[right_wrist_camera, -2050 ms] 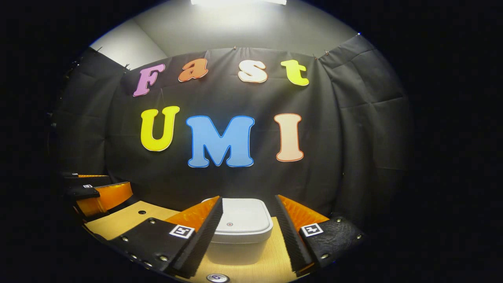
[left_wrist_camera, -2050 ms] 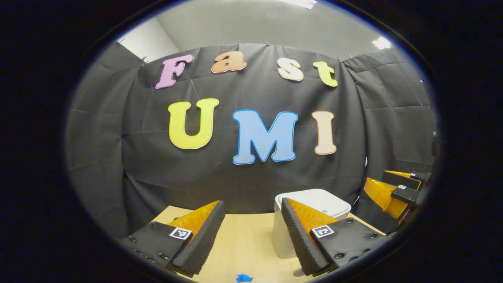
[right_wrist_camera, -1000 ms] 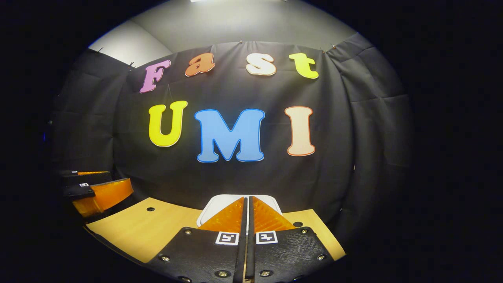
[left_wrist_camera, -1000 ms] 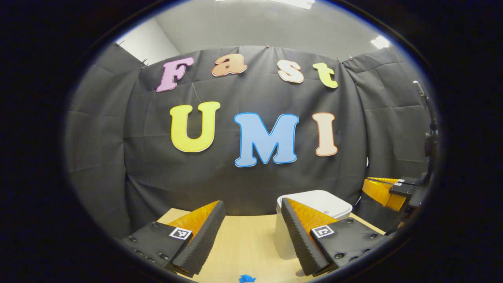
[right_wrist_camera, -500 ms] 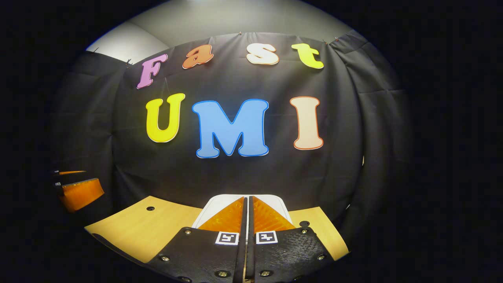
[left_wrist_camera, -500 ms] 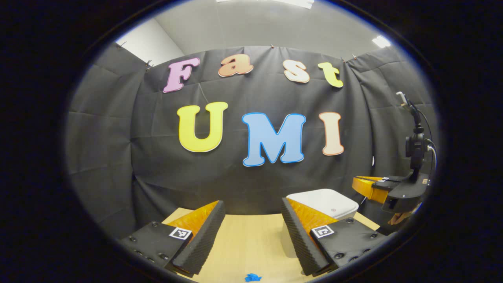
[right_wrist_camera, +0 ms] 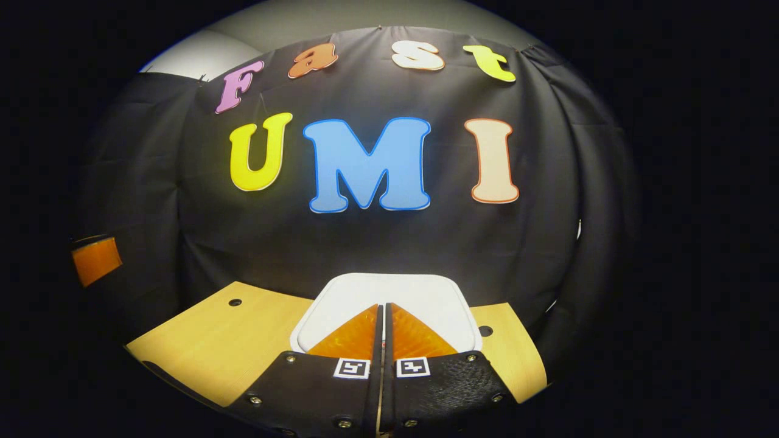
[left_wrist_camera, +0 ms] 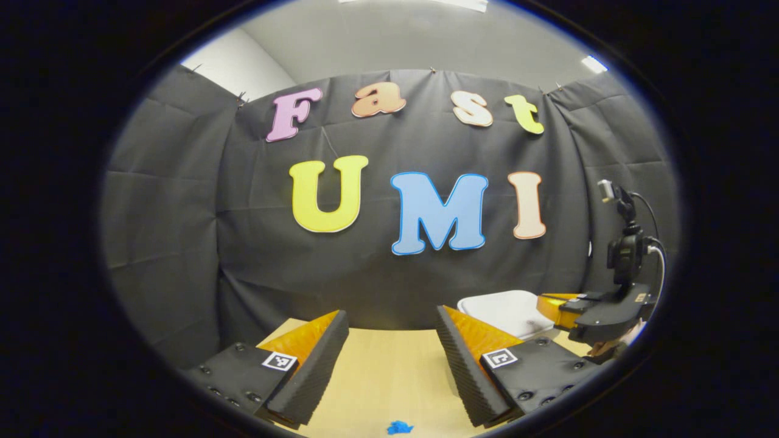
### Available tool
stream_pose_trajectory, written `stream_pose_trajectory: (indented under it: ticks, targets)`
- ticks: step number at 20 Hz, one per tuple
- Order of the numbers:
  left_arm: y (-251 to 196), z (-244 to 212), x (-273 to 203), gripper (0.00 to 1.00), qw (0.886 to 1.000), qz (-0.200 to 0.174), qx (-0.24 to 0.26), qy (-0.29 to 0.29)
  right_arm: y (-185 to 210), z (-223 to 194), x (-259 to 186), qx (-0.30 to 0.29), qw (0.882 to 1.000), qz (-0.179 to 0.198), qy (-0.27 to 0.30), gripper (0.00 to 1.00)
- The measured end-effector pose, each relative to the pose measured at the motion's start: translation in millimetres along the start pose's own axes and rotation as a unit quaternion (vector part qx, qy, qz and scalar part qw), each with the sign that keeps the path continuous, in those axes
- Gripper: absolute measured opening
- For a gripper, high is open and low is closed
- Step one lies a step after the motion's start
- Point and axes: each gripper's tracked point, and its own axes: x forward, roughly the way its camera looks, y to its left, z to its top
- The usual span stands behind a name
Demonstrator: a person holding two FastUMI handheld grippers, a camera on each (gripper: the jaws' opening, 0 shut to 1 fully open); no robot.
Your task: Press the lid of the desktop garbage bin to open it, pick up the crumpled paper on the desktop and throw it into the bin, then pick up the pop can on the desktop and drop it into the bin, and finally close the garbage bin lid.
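A white desktop bin (right_wrist_camera: pixel 389 292) with its lid down stands at the far edge of the wooden table (right_wrist_camera: pixel 207 340). My right gripper (right_wrist_camera: pixel 383 306) is shut, its joined fingertips over the lid with nothing between them. In the left gripper view the same bin (left_wrist_camera: pixel 505 310) sits at the right, and the right gripper (left_wrist_camera: pixel 548 304) hangs over its right side. My left gripper (left_wrist_camera: pixel 392 319) stands open above the table, left of the bin, nothing between its fingers. A small blue crumpled piece (left_wrist_camera: pixel 398 427) lies on the table just below it.
The black cloth wall rises right behind the table's far edge. Two small holes (right_wrist_camera: pixel 234 302) mark the tabletop on either side of the bin. A hand (left_wrist_camera: pixel 608 347) holds the right gripper at the right edge of the left gripper view.
The right gripper closed and moved forward and down over the bin lid. The left gripper stayed open and swung a little left, so the bin slid right in its view.
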Motion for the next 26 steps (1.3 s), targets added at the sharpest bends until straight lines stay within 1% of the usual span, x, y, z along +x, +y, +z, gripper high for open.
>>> stream_pose_trajectory:
  ticks: [11,16,19,20,24,26]
  targets:
    - [7.6,-5.7,-0.3,0.95,1.0,0.009,-0.009,0.009,-5.3,-33.0,9.7,0.017,0.999,0.001,0.039,0.02]
    - [6.7,-11.8,1.6,0.95,1.0,0.006,-0.019,0.016,-4.7,-33.4,9.0,0.019,1.0,0.006,0.023,0.02]
    - [4.9,-13.9,3.4,0.95,1.0,0.005,-0.025,0.018,-4.8,-38.3,8.8,0.056,0.998,0.019,0.015,0.02]
    - [4.5,-14.2,2.0,0.95,0.999,0.005,-0.026,0.018,-4.7,-38.9,8.5,0.06,0.998,0.022,0.011,0.02]
    - [1.3,-15.4,2.2,0.95,0.999,0.0,-0.031,0.02,-2.8,-41.8,9.8,0.01,1.0,0.012,0.005,0.02]
    - [0.8,-14.6,1.2,0.95,0.999,-0.001,-0.033,0.018,-4.0,-42.7,9.9,0.019,1.0,0.011,0.005,0.02]
